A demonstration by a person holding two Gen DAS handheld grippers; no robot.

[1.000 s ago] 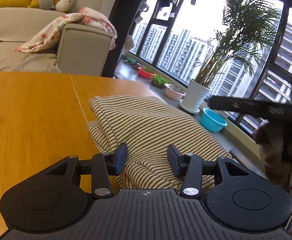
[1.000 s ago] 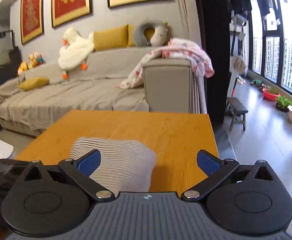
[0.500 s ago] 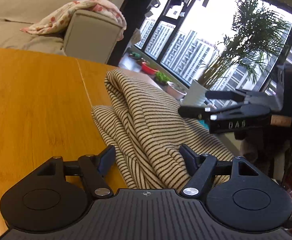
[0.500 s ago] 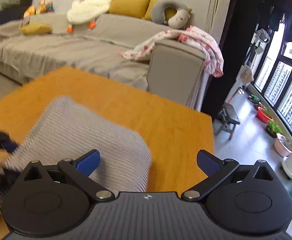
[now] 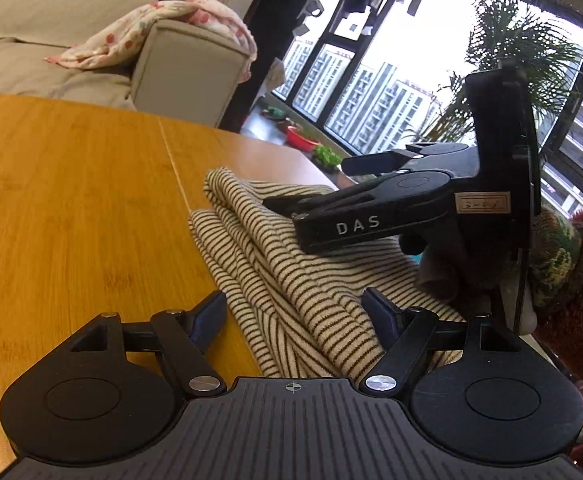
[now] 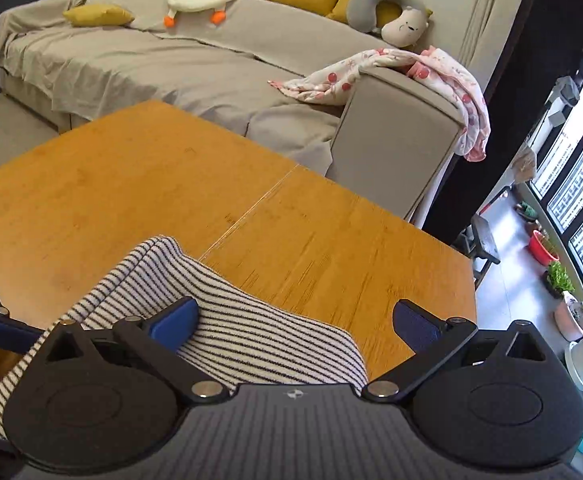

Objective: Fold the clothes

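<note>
A: The left gripper [image 5: 295,316] sits low at the near edge of the striped garment [image 5: 291,264], its jaws opening, the cloth between them but neither pad pressing on it.

B: And the right gripper [image 6: 295,320]?

A: Its jaws stand wide over the garment's right side, gripping nothing. From the left view it hangs just above the top layer.

B: Where does the garment lie?

A: Folded in layers on the table [image 5: 71,200], towards its right edge, near the person.

B: What could spoil it from here?

A: The upper layer looks loose and humped. If the left gripper draws away with a pad catching the knit, the fold may drag open. If the right gripper comes down off-centre, it could push the stack towards the table's right edge, or rumple the layers rather than flatten them.
</note>
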